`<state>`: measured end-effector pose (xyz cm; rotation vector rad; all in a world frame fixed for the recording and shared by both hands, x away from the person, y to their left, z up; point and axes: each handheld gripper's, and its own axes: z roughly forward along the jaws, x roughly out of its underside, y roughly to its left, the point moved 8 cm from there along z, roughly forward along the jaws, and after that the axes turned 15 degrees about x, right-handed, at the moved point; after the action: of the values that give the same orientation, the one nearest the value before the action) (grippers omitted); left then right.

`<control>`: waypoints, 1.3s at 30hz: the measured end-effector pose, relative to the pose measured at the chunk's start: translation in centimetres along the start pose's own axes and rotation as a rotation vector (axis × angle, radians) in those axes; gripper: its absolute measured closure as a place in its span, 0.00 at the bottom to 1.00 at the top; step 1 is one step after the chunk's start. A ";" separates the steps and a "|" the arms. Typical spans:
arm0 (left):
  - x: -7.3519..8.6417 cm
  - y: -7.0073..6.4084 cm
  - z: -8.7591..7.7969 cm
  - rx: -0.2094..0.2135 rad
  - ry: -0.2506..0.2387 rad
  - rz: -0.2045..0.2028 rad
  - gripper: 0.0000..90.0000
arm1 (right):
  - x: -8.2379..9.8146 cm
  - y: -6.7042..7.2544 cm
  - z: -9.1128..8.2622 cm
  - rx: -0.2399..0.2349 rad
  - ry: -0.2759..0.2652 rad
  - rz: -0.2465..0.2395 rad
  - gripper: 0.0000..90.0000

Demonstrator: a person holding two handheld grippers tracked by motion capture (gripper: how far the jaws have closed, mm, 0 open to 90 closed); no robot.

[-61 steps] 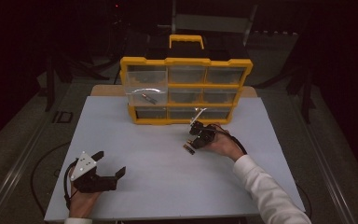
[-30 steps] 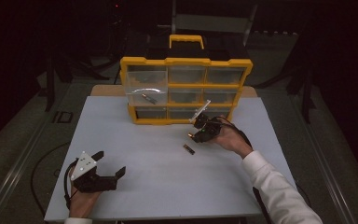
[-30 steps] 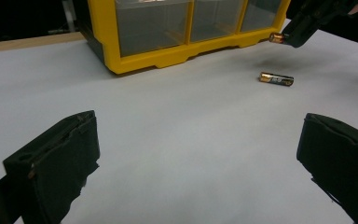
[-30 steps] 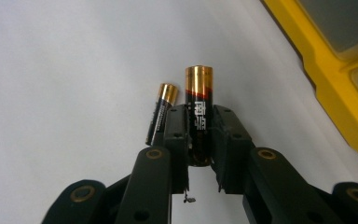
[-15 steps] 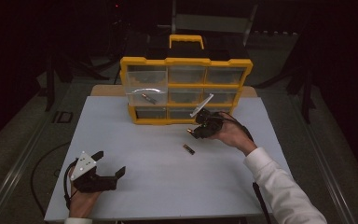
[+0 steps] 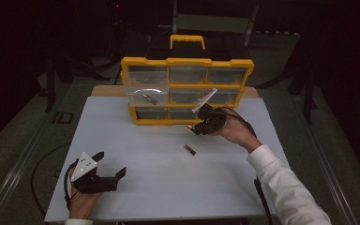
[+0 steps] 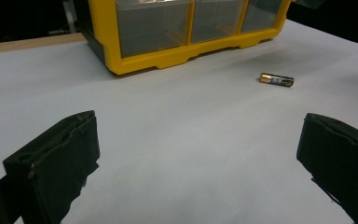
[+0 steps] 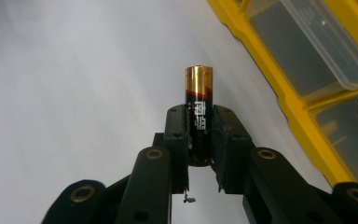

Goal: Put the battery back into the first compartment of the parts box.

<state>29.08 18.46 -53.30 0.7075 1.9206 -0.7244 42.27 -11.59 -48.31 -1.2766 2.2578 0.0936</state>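
1. Gripping a black-and-gold cylindrical battery (image 8: 198,116) between its pads, the right tool (image 6: 201,125) hovers above the white surface (image 6: 159,178), just in front of the yellow plastic organiser box with clear drawers (image 6: 187,89) at the far edge.
2. Battery stands upright in the pinch, its gold end poking out past the tips.
3. A second black-and-gold battery (image 6: 190,150) lies flat on the surface, near the middle, apart from both tools.
4. Left tool (image 6: 108,176) rests near the near-left corner, spread wide with nothing between.
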 end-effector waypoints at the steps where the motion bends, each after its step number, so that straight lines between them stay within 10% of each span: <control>1: 0.0 0.0 0.0 0.000 0.000 0.001 0.00 | -0.1 0.0 -0.1 0.000 -0.002 0.000 0.85; 39: 0.0 0.0 0.0 0.000 0.003 0.000 0.00 | -4.3 -1.3 -4.9 -0.015 -0.141 0.016 0.85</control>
<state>29.07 18.46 -53.34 0.7093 1.9237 -0.7237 43.06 -10.54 -41.81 -1.2207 2.1506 0.2012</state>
